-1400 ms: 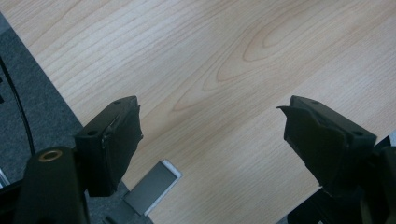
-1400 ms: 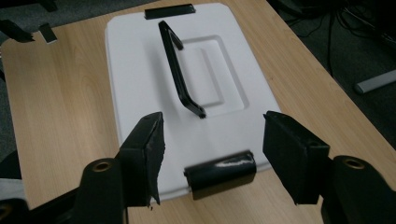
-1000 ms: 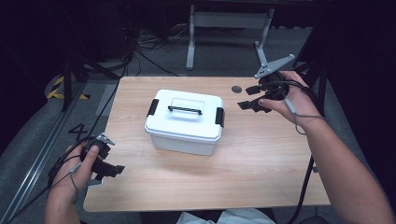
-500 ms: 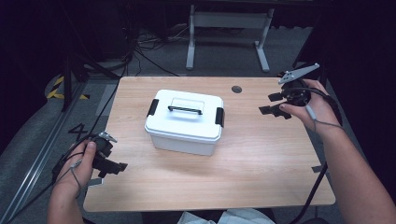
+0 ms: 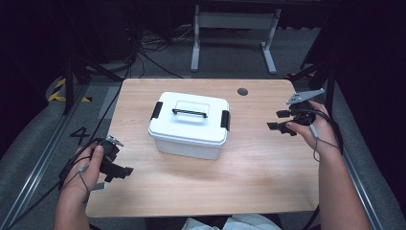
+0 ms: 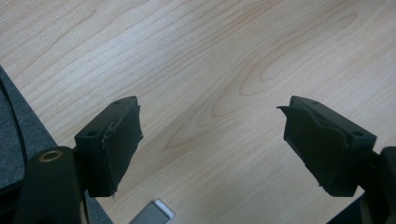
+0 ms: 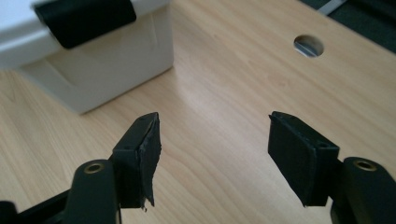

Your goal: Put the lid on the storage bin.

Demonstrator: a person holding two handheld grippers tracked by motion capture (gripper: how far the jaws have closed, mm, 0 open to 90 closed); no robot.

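Observation:
A white plastic box (image 5: 189, 125) with a lid, a black carry handle (image 5: 189, 113) and black side latches (image 5: 225, 120) stands on the middle of the wooden table (image 5: 249, 167). My right gripper (image 5: 280, 120) hovers low over the table's right side, open, jaws pointing left toward the box with nothing between them. In the right gripper view the box (image 7: 79, 60) with one black latch (image 7: 84, 18) fills the upper left beyond my open gripper (image 7: 215, 154). My left gripper (image 5: 122, 172) rests near the table's front left corner. In the left gripper view it (image 6: 210, 149) stands open over bare wood.
A round cable hole (image 5: 242, 91) sits in the table near the back right. A grey metal stand (image 5: 234, 21) and cables lie on the floor behind the table. A yellow-black floor marking (image 5: 64, 91) shows at the left. A small metal tab (image 6: 152, 215) lies at the table's edge.
My right gripper has moved down and toward the right front, from above the back right of the table to low beside the box. The left hand has stayed put.

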